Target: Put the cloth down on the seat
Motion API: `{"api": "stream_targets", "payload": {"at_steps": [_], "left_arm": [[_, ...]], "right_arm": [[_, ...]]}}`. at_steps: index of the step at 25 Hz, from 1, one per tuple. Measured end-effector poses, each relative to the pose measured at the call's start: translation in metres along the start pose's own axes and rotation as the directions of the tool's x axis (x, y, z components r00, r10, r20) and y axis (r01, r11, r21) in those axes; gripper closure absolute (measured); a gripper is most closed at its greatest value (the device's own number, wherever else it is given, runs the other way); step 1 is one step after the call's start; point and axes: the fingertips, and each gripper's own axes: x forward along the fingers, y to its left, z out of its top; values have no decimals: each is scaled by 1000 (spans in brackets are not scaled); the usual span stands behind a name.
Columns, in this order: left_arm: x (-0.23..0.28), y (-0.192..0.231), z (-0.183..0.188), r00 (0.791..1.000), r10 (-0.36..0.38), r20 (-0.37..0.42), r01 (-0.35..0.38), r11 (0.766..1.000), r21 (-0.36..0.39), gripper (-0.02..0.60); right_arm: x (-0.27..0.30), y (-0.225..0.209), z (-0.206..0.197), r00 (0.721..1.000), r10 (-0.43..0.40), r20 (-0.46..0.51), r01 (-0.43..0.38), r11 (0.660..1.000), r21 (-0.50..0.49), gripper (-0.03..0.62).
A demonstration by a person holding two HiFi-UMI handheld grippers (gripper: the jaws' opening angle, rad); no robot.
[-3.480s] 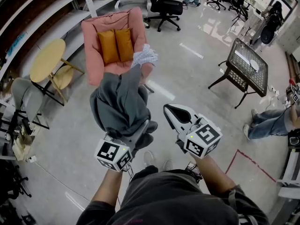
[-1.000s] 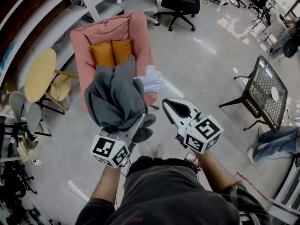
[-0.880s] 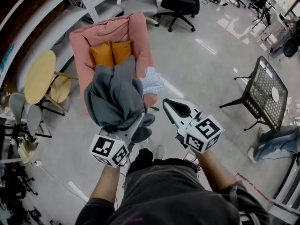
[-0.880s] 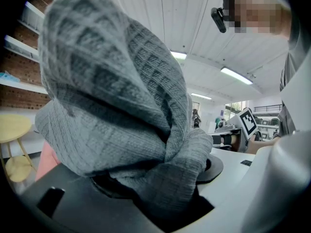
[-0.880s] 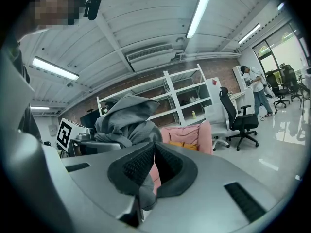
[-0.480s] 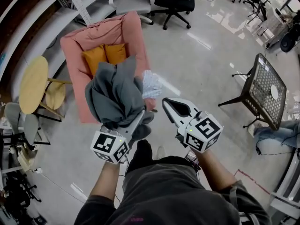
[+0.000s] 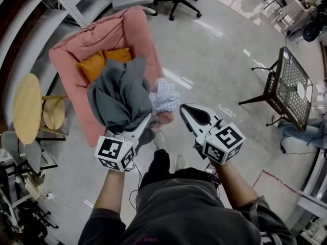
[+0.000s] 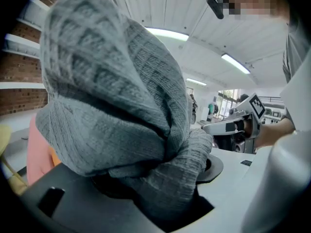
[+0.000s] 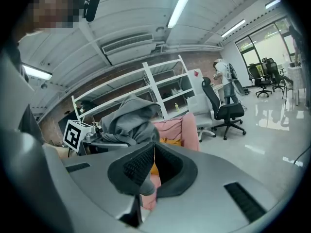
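Looking down in the head view: holds the grey cloth point(image 7: 120, 98) bunched in the left gripper point(image 7: 139, 130), heaped up on the jaws and in line with the seat of the pink armchair point(image 7: 125, 29). Covers part of the two orange cushions point(image 7: 94, 68) at the chair back. Places the right gripper point(image 7: 185, 108) just beside the left one, over bare floor point(image 7: 230, 60) and apart from the cloth. Shows a white patterned fabric point(image 7: 164, 95) on the near armrest, just beside the grey cloth. Turning to the left gripper view: shows jaws standing partly apart and pressed on a thick knitted fold of the cloth, with the rest piled above and filling most of the frame. Turning to the right gripper view: shows jaws brought fully together, ribbed pads meeting, nothing between them. Shows the cloth raised higher than the armchair beyond the jaw tips, with white shelving point(image 9: 165, 86) and a black office chair point(image 9: 226, 110) farther back.
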Motion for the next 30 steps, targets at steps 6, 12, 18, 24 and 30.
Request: {"api": "stream_targets", "payload": {"at_steps": [6,12,18,24,30], "left_arm": [[41,54,-17,996,-30,-88,37,997,74,272],[101,72,-74,971,-62,-229,111,972,206,270],[156,73,-141,922,-43,-384,162,945,285,270],[208,61,-219,818,39,-574,288,836,467,262],[233,42,-266,756,82,-649,392,737,550,236]], "right_arm": [[39,-25,-4,998,-55,-31,57,997,47,578],[74,-48,-27,996,-76,-56,81,992,93,578],[91,-74,-49,992,-94,-78,102,989,106,579],[79,-92,-75,986,-126,-104,140,981,134,579],[62,-112,-98,979,-151,-138,172,972,159,579]]}}
